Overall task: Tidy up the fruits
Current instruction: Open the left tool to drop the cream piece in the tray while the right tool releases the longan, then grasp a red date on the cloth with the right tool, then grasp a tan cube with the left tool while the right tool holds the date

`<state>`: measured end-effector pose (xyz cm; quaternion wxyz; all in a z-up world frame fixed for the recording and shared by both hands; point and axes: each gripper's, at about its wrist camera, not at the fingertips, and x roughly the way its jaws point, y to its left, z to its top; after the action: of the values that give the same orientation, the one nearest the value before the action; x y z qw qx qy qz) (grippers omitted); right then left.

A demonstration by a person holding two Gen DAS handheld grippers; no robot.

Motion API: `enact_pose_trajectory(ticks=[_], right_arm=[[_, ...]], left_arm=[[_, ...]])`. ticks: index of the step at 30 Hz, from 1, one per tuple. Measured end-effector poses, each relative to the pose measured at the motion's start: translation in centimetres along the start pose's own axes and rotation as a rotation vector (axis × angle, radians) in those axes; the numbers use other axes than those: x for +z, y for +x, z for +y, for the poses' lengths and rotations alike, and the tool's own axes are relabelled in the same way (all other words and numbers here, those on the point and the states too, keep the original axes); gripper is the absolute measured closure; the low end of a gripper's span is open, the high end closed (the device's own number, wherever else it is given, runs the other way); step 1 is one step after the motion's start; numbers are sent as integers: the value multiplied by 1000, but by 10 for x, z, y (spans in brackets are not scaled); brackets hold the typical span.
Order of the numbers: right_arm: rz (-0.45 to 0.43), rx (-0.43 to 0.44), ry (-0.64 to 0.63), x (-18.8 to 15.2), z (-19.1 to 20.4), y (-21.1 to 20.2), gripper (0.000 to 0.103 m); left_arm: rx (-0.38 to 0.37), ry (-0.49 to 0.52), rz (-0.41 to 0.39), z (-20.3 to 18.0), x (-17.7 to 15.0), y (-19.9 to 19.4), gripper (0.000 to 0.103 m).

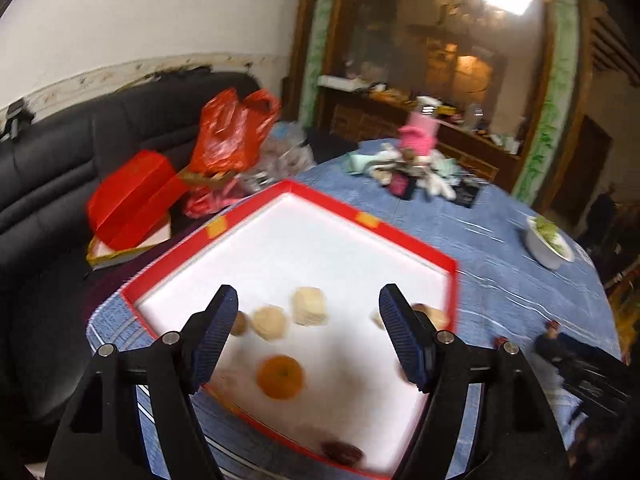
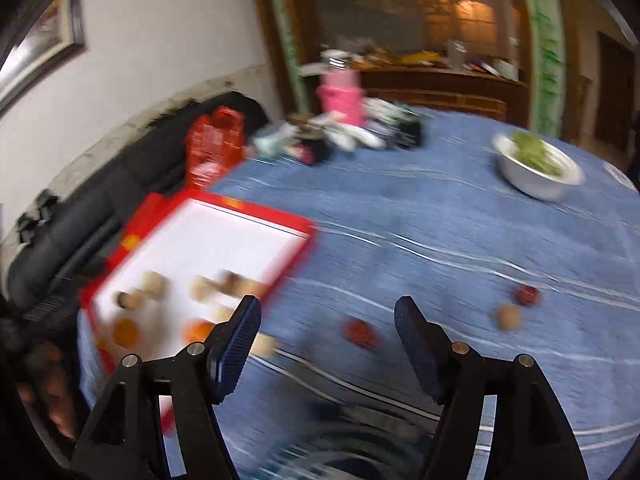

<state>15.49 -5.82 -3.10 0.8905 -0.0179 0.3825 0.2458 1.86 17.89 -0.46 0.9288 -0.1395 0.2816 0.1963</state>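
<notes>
- The left gripper [image 1: 308, 312] hangs over the red-rimmed white tray [image 1: 408, 238], its jaws spread wide and empty.
- Between those jaws, on the tray's white floor, lies an orange [image 1: 279, 377]; pale lumps [image 1: 310, 306] sit just beyond it, too blurred to name.
- A dark fruit [image 1: 343, 452] lies at the tray's near edge.
- The right gripper [image 2: 328, 314] hovers over the blue tablecloth [image 2: 440, 216] to the right of the tray, jaws wide apart, holding nothing.
- A red fruit [image 2: 362, 332] lies on the cloth between its fingers, outside the tray.
- Farther right of the tray lie another red fruit [image 2: 526, 295] and a tan round one [image 2: 508, 317], near each other.
- A metal bowl of greens [image 2: 536, 166] stands well apart from the tray.
</notes>
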Motion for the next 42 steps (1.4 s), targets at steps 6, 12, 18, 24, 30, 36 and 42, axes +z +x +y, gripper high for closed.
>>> enact_pose_trajectory(ticks=[6, 12, 18, 24, 30, 36, 42], right_arm=[[49, -7, -34, -11, -4, 15, 45], [107, -11, -83, -7, 8, 43, 56], [125, 17, -56, -12, 0, 55, 79], [21, 29, 48, -18, -39, 18, 79], [-68, 71, 166, -15, -73, 1, 79], [-81, 108, 188, -15, -79, -4, 79], [-85, 140, 201, -15, -79, -6, 79]], left_arm=[[-98, 104, -9, -32, -19, -19, 30], [-166, 128, 16, -47, -31, -27, 30], [-278, 199, -7, -71, -41, -38, 30], [-330, 260, 52, -116, -51, -23, 30], [-357, 309, 30, -148, -52, -12, 39], [-246, 283, 142, -145, -53, 27, 45], [-178, 256, 210, -142, -51, 47, 52]])
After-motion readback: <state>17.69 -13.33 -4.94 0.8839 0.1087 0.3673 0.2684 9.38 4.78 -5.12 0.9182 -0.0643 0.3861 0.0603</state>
